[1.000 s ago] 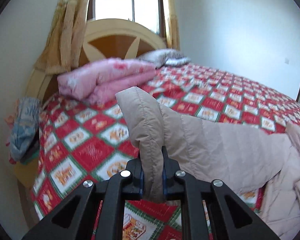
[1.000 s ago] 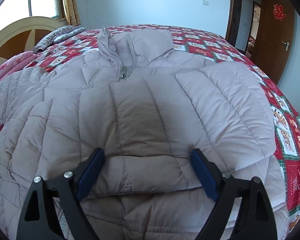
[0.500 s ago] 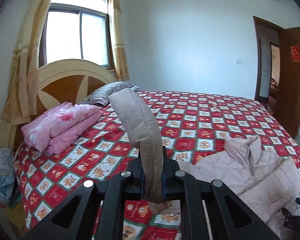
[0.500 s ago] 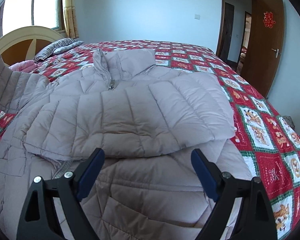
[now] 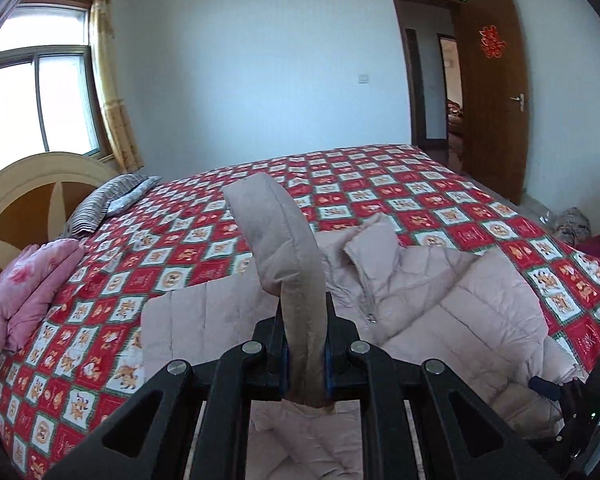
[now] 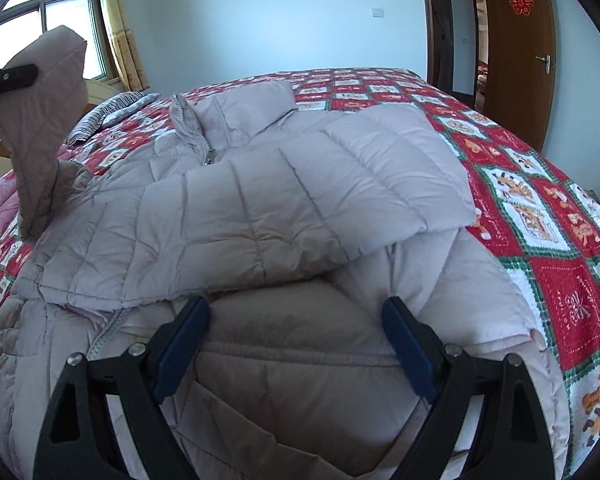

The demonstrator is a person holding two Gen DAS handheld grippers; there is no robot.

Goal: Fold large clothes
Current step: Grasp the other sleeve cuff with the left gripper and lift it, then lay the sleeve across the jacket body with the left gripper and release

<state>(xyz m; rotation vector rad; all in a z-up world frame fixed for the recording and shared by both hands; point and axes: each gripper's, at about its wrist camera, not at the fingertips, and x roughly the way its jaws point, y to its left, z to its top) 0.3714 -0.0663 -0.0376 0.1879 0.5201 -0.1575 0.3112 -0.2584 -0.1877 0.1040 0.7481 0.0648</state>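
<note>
Sleeve (image 5: 296,280) pinched in left gripper (image 5: 306,356); right gripper (image 6: 296,344) fingers spread, seemingly touching jacket (image 6: 300,184).

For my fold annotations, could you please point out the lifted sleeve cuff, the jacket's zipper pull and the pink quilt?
sleeve cuff (image 5: 296,280), left wrist view, its stitched band.
zipper pull (image 6: 209,161), right wrist view, metal tab.
pink quilt (image 5: 28,284), left wrist view, top fold.

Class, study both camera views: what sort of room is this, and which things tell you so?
Most likely a home bedroom: a wide bed with a curved headboard, a striped pillow and a curtained window.
</note>
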